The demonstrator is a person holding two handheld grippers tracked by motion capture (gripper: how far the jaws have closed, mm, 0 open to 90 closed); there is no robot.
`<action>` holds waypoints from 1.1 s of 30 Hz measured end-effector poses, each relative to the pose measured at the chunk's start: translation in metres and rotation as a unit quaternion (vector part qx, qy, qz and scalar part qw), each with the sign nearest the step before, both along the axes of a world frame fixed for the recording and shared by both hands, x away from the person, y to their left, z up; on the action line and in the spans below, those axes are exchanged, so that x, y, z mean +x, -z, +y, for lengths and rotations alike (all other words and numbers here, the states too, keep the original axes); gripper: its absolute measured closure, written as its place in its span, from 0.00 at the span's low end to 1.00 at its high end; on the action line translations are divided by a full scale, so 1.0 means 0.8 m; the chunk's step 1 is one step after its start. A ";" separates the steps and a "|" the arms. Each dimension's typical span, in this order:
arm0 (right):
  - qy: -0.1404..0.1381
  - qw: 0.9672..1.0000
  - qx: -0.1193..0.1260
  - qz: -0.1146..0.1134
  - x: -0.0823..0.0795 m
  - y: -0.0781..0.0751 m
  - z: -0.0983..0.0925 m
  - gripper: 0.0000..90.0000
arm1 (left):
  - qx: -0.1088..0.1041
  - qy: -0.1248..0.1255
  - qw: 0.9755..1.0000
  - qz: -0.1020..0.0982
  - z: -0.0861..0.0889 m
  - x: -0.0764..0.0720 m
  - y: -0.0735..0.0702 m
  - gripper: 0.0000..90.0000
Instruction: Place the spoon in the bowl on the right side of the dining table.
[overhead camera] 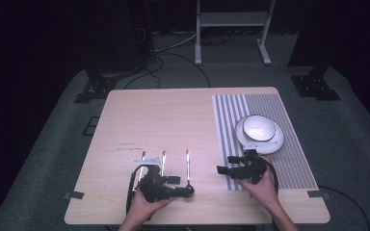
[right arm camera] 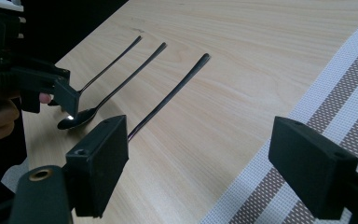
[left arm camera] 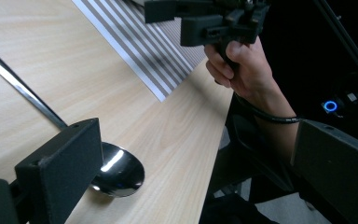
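Spoon (left arm camera: 117,175) — its bowl lies on the worktop (overhead camera: 173,120) near the front edge, just beside the left hand-held gripper (overhead camera: 176,185), whose jaws stand apart. Right hand-held gripper (overhead camera: 231,166) — jaws apart too — hovers over the striped mat (overhead camera: 289,144) edge.

Three long-handled metal spoons (overhead camera: 188,168) lie side by side on the wooden table's near-left area, handles pointing away; the rightmost spoon's bowl (left arm camera: 116,175) faces down.
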State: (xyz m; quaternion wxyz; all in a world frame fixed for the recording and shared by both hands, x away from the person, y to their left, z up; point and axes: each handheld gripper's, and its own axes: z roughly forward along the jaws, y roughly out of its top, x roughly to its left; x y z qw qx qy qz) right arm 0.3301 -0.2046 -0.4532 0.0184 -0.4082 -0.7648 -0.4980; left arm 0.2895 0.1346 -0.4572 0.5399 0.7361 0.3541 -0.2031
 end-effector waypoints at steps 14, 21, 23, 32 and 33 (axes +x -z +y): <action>-0.001 1.000 0.001 0.002 0.003 -0.001 0.001 0.21 | 0.007 0.029 0.999 0.027 -0.024 -0.005 0.015 0.01; 0.001 1.000 0.004 0.000 0.003 -0.002 0.001 0.23 | 0.031 0.042 0.998 0.041 -0.029 -0.005 0.023 0.05; 0.000 1.000 0.004 0.001 0.003 -0.002 0.002 0.23 | 0.046 0.049 0.997 0.046 -0.031 -0.005 0.027 0.05; -0.004 1.000 0.003 0.005 0.005 -0.001 0.006 0.23 | 0.084 0.039 0.994 0.051 -0.035 -0.007 0.028 0.06; -0.004 1.000 0.003 0.005 0.005 -0.001 0.006 0.23 | 0.084 0.039 0.994 0.051 -0.035 -0.007 0.028 0.06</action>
